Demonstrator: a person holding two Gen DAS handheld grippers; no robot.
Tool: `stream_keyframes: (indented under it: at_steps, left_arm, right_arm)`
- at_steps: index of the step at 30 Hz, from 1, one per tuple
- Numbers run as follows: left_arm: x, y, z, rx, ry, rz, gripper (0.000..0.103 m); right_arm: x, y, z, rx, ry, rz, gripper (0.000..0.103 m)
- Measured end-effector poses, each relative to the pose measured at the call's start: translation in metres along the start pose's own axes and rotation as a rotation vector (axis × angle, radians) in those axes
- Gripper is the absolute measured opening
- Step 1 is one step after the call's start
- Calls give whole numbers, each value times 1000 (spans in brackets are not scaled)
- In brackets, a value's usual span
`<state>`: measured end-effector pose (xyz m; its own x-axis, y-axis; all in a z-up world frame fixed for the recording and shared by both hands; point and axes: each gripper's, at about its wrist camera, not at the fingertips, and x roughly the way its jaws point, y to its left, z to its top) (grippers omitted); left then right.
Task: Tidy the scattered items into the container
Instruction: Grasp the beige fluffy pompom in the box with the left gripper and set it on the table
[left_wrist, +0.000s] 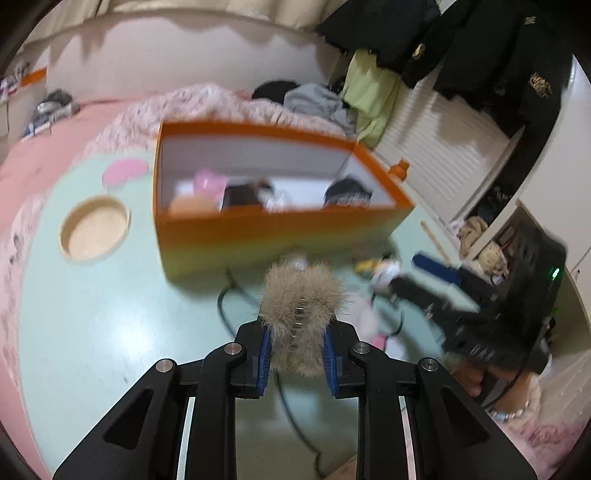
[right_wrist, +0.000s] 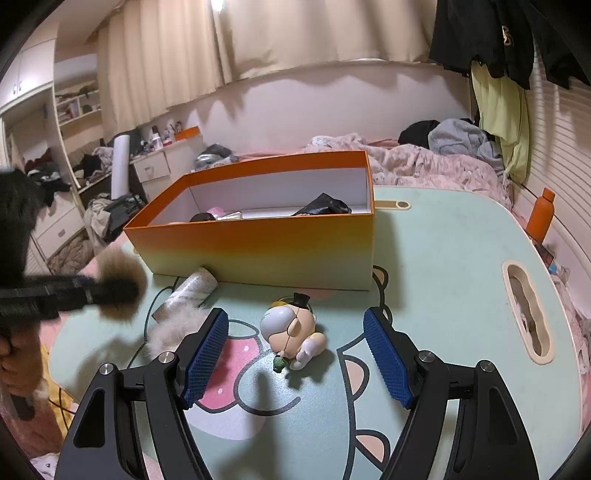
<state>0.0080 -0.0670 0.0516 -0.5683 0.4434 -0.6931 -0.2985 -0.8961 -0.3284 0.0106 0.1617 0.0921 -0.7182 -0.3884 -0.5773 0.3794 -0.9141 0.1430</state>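
Left gripper (left_wrist: 297, 350): jaws clenched on furry hair clip (left_wrist: 301, 295), near orange box (left_wrist: 273, 229).
Right gripper (right_wrist: 295, 354): jaws released, above figurine (right_wrist: 291, 332).

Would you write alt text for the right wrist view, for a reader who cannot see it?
The open right gripper hovers over a small figurine lying on a mint table. Behind it stands an open orange box; at left, the left gripper holds a furry clip.

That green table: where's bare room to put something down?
Free: the table stretch right of the orange box, out to the slot cut-out. Crowded: in front of the box, with the figurine, roll, white fluff and cable.
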Motion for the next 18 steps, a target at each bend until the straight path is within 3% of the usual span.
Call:
stream_keyframes:
  at_steps: [3, 5, 10, 14, 16, 18]
  left_arm:
    - [5, 4, -2, -4, -4, 77, 24]
    - [11, 1, -2, 7, -5, 90, 25]
    - [24, -5, -7, 54, -24, 121, 44]
    - [15, -8, -9, 70, -82, 138, 45]
    - [6, -8, -9, 54, -132, 110, 63]
    - [-3, -5, -9, 38, -174, 91, 67]
  right_arm:
    - [1, 0, 0, 2, 2, 0, 76]
    - [1, 0, -1, 4, 4, 0, 76]
    - [2, 1, -2, 5, 4, 0, 76]
    - [2, 2, -2, 8, 5, -1, 76]
    - [1, 2, -2, 11, 2, 0, 76]
    - [0, 2, -2, 9, -2, -1, 76]
